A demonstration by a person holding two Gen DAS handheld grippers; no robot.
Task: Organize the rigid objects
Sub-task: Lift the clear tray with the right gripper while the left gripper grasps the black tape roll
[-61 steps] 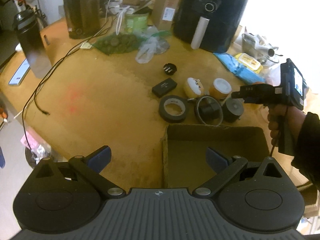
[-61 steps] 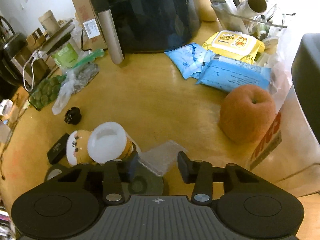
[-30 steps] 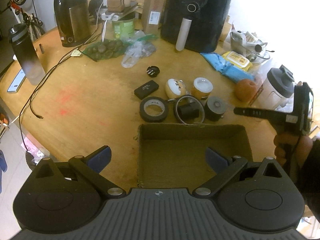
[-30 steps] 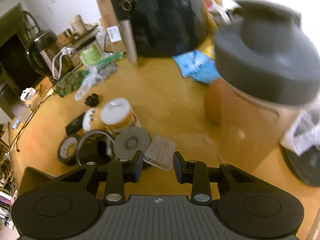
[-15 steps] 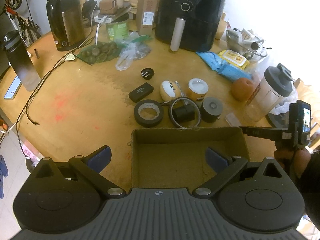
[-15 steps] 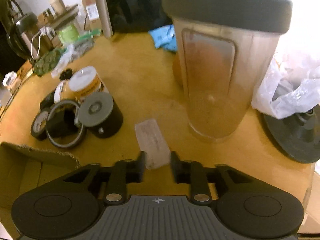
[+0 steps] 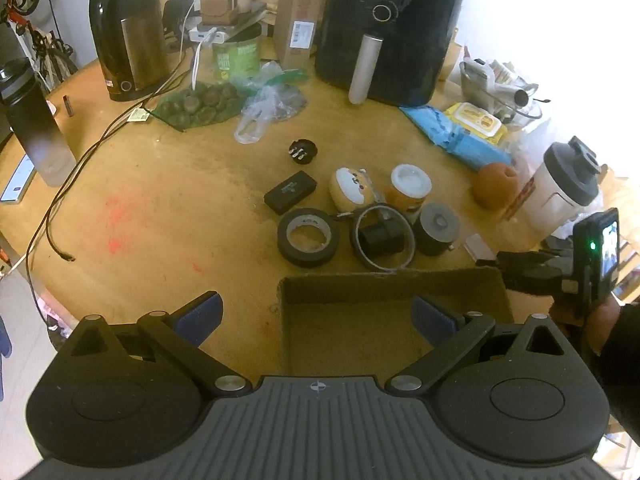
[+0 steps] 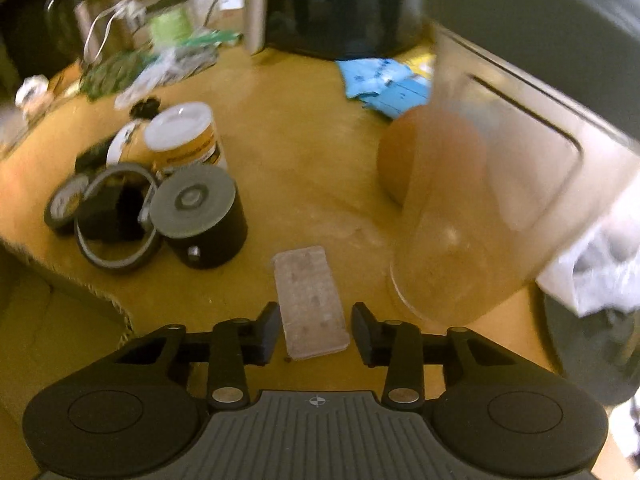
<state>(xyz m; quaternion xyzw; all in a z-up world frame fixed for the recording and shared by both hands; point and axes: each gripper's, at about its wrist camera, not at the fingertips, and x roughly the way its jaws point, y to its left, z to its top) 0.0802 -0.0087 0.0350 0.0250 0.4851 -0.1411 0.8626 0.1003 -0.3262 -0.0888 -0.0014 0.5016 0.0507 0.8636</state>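
Observation:
A small clear plastic case (image 8: 310,302) lies flat on the wooden table; it also shows in the left wrist view (image 7: 476,243). My right gripper (image 8: 316,334) is open, its fingers on either side of the case's near end, apart from it. My left gripper (image 7: 316,314) is open and empty above an open cardboard box (image 7: 394,284). Beyond the box lie a black tape roll (image 7: 308,236), a thin ring around a black block (image 7: 382,236), a black cylinder with a grey top (image 8: 200,218), an orange tub with a white lid (image 8: 184,136), a round toy (image 7: 352,188) and a flat black box (image 7: 290,192).
A translucent shaker bottle (image 8: 500,160) stands close on the right of the case, with an orange fruit (image 7: 494,184) behind it. A black air fryer (image 7: 384,36), kettle (image 7: 128,36), dark bottle (image 7: 32,120), cables, bags and blue wipes packs (image 7: 456,136) ring the table.
My right gripper has opened wider and moved forward around the clear case. The left gripper has risen and pulled back, showing more of the box and table.

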